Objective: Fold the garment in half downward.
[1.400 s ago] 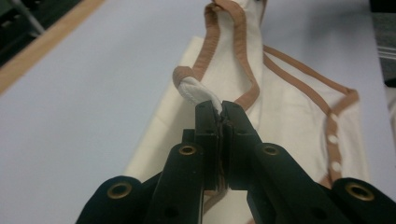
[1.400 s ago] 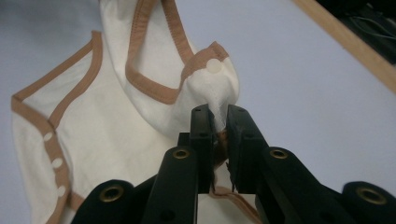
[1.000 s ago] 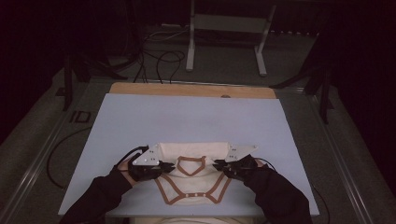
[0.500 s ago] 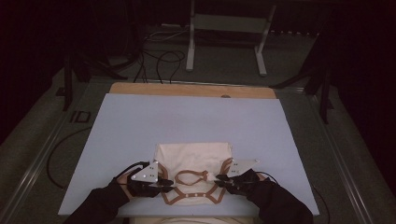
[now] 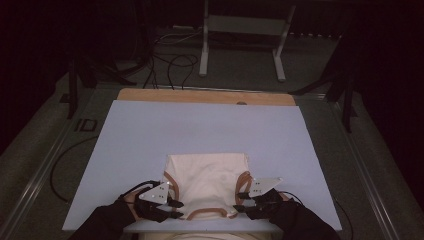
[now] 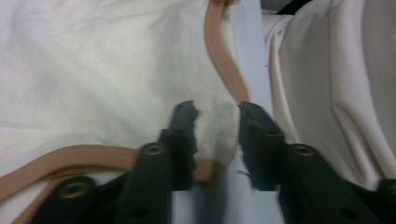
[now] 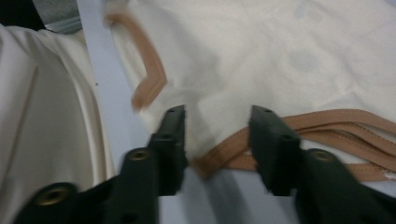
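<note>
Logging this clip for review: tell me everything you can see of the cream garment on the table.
The garment is cream cloth, soft-looking, edged with tan trim. It lies folded and flat at the near edge of the table. The left gripper and right gripper sit at its two near corners; their jaws have just been opening, each with a trimmed corner loose between them, no longer pinched.

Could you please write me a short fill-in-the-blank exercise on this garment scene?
1. The cream garment has trim of a ____ colour.
2. The garment lies on a pale ____ board.
3. The left gripper has a garment ____ between its jaws.
4. The jaws of the right gripper stand ____, with the cloth edge between them.

Missing words: brown; blue; corner; apart
</note>
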`<state>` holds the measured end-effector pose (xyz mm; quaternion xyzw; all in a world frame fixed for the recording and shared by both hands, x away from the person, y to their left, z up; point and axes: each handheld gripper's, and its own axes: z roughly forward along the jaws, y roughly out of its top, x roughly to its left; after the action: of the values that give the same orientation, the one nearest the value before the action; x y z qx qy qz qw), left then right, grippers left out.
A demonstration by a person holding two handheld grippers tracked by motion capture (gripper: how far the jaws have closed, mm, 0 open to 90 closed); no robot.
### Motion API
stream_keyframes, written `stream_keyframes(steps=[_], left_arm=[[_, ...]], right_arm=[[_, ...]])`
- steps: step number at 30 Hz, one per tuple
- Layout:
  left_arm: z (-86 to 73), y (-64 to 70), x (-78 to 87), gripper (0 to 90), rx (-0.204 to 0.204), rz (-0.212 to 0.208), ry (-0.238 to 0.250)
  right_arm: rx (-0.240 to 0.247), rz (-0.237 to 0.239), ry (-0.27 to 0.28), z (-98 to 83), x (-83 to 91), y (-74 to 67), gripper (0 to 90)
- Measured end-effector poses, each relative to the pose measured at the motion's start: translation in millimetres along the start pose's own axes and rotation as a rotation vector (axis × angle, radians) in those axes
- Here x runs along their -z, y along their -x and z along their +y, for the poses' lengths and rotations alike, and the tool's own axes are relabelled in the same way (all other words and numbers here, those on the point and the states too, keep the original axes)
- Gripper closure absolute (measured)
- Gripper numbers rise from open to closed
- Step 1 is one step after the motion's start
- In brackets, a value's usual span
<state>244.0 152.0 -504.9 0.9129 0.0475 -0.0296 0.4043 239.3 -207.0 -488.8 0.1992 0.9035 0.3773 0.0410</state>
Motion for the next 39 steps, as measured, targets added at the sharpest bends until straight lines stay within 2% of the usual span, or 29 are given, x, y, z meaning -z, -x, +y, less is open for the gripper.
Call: stream_keyframes(steps=[3,4,5,7,9,11,12,13,14,15,16,18,19,20,22,23,25,28,31,33,34,38,39], left_arm=[[-0.4,2.1,0.7,51.2,0.001,-0.004,-0.002],[-0.4,2.1,0.7,51.2,0.001,-0.004,-0.002],[-0.3,3.8,3.4,46.5,0.019,0.012,0.011],[1.4,5.7,5.3,41.5,0.027,0.03,0.03],[4.0,9.0,6.0,40.8,0.027,0.037,0.051],[5.7,10.9,5.6,42.7,0.021,0.035,0.051],[8.4,14.8,2.7,43.9,-0.002,0.037,0.04],[8.9,15.9,0.3,44.4,-0.002,0.031,0.036],[8.6,16.4,-2.2,45.8,-0.007,0.025,0.029],[7.6,16.7,-4.9,50.1,-0.011,0.019,0.016],[6.4,16.4,-7.5,51.6,-0.016,0.017,0.0],[3.7,15.4,-10.9,58.9,-0.023,0.015,-0.019],[3.1,14.3,-11.7,58.9,-0.019,0.01,-0.022],[2.6,13.9,-12.1,59.5,-0.017,0.006,-0.022],[2.1,12.7,-12.4,60.6,-0.012,0.007,-0.022],[1.9,12.0,-12.6,60.6,-0.01,0.01,-0.023],[1.3,10.9,-13.1,60.6,-0.003,0.002,-0.026],[0.6,11.3,-14.3,61.4,-0.006,-0.007,-0.034],[0.3,11.7,-16.6,61.3,-0.01,-0.013,-0.05],[-0.2,11.3,-17.1,60.7,-0.008,-0.02,-0.06],[-0.2,11.3,-17.2,60.1,-0.005,-0.023,-0.059],[0.7,11.1,-16.4,57.5,0.001,-0.039,-0.052],[1.1,11.3,-16.3,55.4,0.004,-0.037,-0.048]], right_arm=[[-0.002,-0.004,0.011,1.0,1.5,-0.8,50.9],[0.003,0.005,0.012,1.9,2.2,-0.7,50.9],[0.004,0.005,0.014,3.8,3.3,-2.1,50.1],[0.021,0.028,0.017,5.5,3.2,-4.6,47.6],[0.016,0.038,0.013,7.7,1.4,-8.8,46.9],[0.067,0.053,0.008,8.6,-3.0,-10.9,46.6],[0.067,0.072,-0.009,9.7,-4.2,-13.0,46.0],[0.082,0.078,-0.011,9.6,-7.5,-14.5,45.8],[0.076,0.099,-0.028,9.8,-9.1,-15.9,45.8],[0.097,0.104,-0.048,8.8,-11.9,-16.8,45.8],[0.088,0.114,-0.062,7.7,-13.4,-19.5,46.4],[0.109,0.123,-0.087,4.5,-15.7,-19.5,51.2],[0.095,0.117,-0.104,3.5,-15.6,-20.9,54.1],[0.113,0.118,-0.114,1.9,-16.6,-20.1,61.7],[0.159,0.091,-0.124,-0.2,-16.7,-20.4,69.9],[0.143,0.093,-0.131,-0.3,-16.3,-19.8,75.5],[0.141,0.069,-0.127,0.0,-15.7,-17.1,85.1],[0.15,0.075,-0.125,1.6,-11.5,-18.0,86.7],[0.158,0.1,-0.131,0.5,-11.2,-18.9,84.1],[0.165,0.113,-0.147,-3.0,-15.4,-18.8,75.1],[0.137,0.127,-0.141,-3.4,-15.9,-18.9,71.5],[0.131,0.136,-0.134,-0.3,-12.5,-18.8,55.8],[0.135,0.137,-0.118,0.5,-12.0,-18.1,51.0]])
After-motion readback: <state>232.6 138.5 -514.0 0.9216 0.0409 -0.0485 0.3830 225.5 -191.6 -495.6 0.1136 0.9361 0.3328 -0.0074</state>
